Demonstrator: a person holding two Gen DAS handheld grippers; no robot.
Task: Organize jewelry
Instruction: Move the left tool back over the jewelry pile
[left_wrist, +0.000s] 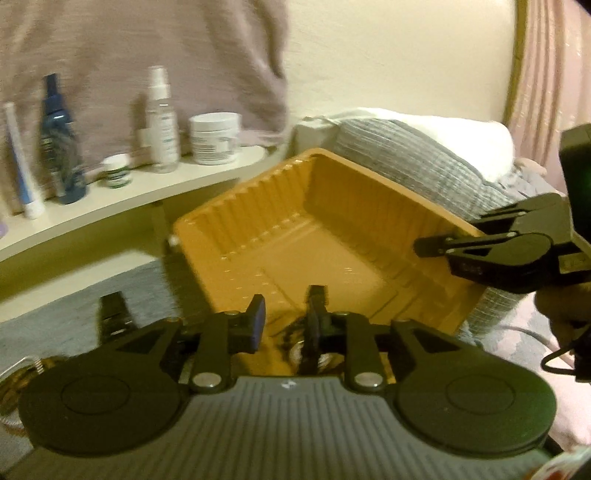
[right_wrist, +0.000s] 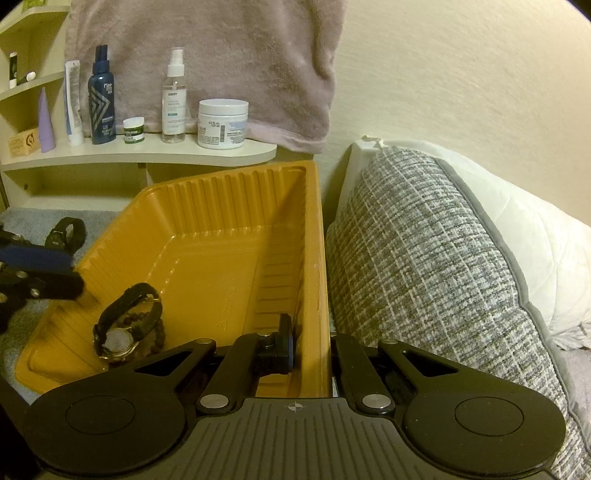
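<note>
An orange plastic tray (left_wrist: 325, 221) (right_wrist: 229, 236) sits on a grey cloth. In its near left corner lie a black-strapped watch (right_wrist: 122, 332) and a dark beaded bracelet (right_wrist: 157, 332). My left gripper (left_wrist: 286, 319) is open above the tray's near end, over the watch (left_wrist: 299, 350); nothing is between its fingers. My right gripper (right_wrist: 310, 339) straddles the tray's right wall (right_wrist: 317, 258), its jaws shut on it; it also shows in the left wrist view (left_wrist: 443, 242) at the tray's right rim. Another black watch (right_wrist: 66, 232) lies on the cloth left of the tray.
A grey woven pillow (right_wrist: 424, 258) and a white pillow (right_wrist: 517, 229) press against the tray's right side. A shelf (right_wrist: 147, 151) behind holds bottles, tubes and jars under a hanging pink towel (right_wrist: 221, 55). A coiled metal piece (left_wrist: 29, 365) lies at the left.
</note>
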